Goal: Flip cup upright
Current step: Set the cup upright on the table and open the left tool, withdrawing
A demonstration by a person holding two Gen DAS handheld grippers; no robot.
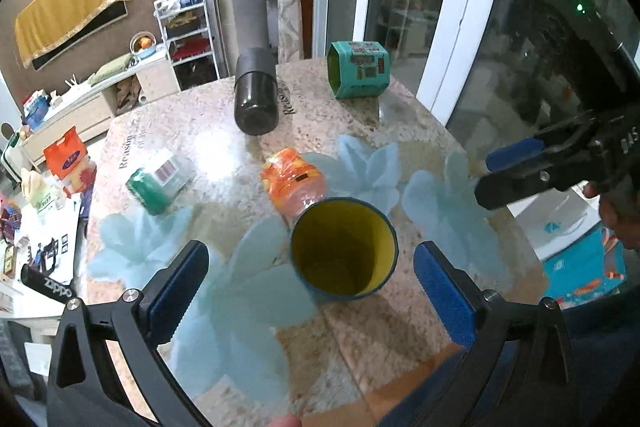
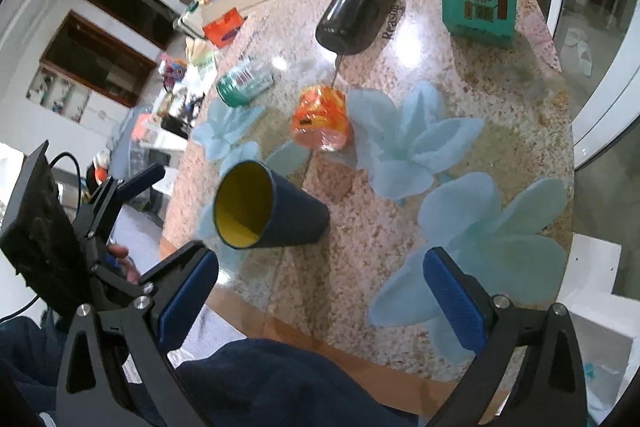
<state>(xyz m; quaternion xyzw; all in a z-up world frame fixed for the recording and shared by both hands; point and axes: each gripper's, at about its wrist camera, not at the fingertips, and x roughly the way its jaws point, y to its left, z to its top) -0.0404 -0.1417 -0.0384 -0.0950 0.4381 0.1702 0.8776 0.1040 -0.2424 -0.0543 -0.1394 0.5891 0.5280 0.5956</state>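
Cup (image 1: pixel 344 249), dark blue outside and yellow inside, lies on its side on the worktop (image 1: pixel 420 331), close to the near edge. Its open mouth faces the left gripper (image 1: pixel 312 293); left wrist view looks straight into the yellow interior. Cup sits ahead of the left fingers (image 1: pixel 178 291), roughly on the line between the two blue pads but beyond their tips, touching neither. Left fingers are spread wide, released, holding nothing.

Right wrist view: cup (image 2: pixel 268 205) lies ahead and left of the right gripper (image 2: pixel 322 301), mouth pointing left toward the worktop edge (image 2: pixel 192 291), closed base pointing right. It rests just beyond the left-hand pad of the right fingers (image 2: pixel 456 301), not between them and not in contact. Right fingers also spread wide, released, nothing gripped. Left gripper (image 2: pixel 132 187) shows at the left of this view, off the worktop edge, beside the cup mouth.

Other items on the worktop, all behind the cup:
- orange packet (image 1: pixel 294 181), just behind the cup
- green can (image 1: pixel 160 181), on its side, further left
- dark cylinder (image 1: pixel 256 91), on its side, near the far edge
- teal box (image 1: pixel 358 69), at the far right corner

Pale blue flower prints (image 2: pixel 404 143) mark the worktop surface around the cup.
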